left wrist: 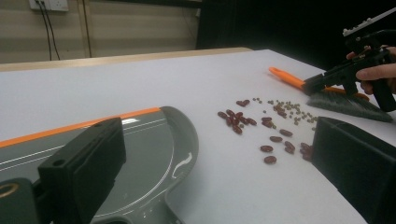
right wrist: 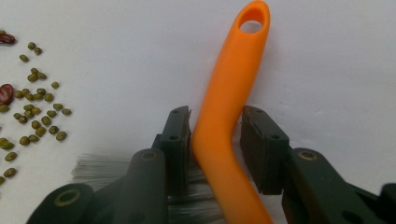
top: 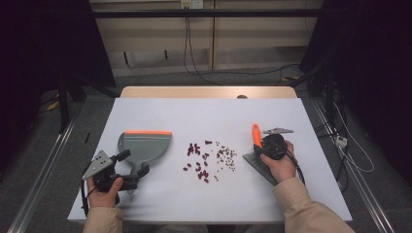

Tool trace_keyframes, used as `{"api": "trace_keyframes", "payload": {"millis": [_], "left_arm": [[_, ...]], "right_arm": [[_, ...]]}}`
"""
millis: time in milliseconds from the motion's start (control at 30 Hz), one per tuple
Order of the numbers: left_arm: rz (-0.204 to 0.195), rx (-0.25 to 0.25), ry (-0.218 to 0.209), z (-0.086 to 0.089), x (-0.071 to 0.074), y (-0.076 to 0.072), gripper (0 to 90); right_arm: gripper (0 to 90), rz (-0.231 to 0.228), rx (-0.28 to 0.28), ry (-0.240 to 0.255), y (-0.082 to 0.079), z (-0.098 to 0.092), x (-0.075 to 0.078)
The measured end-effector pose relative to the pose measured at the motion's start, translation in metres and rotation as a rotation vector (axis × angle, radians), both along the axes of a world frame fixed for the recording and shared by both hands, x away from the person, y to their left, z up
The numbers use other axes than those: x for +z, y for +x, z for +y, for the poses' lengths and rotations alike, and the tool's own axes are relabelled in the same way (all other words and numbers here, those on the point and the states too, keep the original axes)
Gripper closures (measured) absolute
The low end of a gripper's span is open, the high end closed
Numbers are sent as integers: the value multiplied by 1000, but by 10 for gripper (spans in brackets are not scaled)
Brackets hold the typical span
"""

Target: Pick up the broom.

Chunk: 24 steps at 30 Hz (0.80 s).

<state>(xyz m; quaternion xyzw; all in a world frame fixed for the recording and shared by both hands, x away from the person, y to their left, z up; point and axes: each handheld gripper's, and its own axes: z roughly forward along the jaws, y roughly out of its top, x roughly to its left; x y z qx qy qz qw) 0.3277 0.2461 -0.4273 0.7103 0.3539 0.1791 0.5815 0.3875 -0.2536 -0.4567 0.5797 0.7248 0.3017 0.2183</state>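
The brush (right wrist: 224, 140) lies on the white table (top: 209, 116) at the right of centre in the high view, its orange handle pointing toward the upper part of the frame and its grey bristles (right wrist: 107, 168) spread toward the lower right; in the right gripper view the handle rises up the middle of the frame, bent partway, with a hanging hole near the top edge; the right gripper (right wrist: 215, 140) straddles that handle, one black jaw against its left side and the other just beside its right side with a thin gap showing, so the jaws are narrowed around the handle but not clenched on it; the person's right hand (top: 281, 165) holds this gripper over the bristle end. Left of the brush, near the centre of the high view, a scatter of red beans (top: 198, 162) and small green beans (top: 226, 156) sits on the table. Farther left lies the grey dustpan (top: 143, 145) with its orange lip toward the top of the frame; the left gripper (top: 136, 162) sits at the dustpan's lower edge by its handle, jaws spread wide with nothing between them, held by the left hand (top: 104, 191) at the lower left.
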Motion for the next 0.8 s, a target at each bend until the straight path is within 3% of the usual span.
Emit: {"api": "trace_keyframes", "payload": {"millis": [133, 233, 533, 800], "left_arm": [[-11, 4, 17, -1, 1, 0, 33], [-22, 5, 23, -4, 5, 0, 33], [-40, -8, 21, -13, 12, -1, 35], [-66, -31, 24, -21, 21, -3, 35]], "right_arm": [[658, 2, -10, -9, 0, 2, 0], [672, 7, -33, 11, 0, 1, -1], [674, 69, -64, 63, 7, -1, 2], [674, 72, -69, 80, 7, -3, 2]]}}
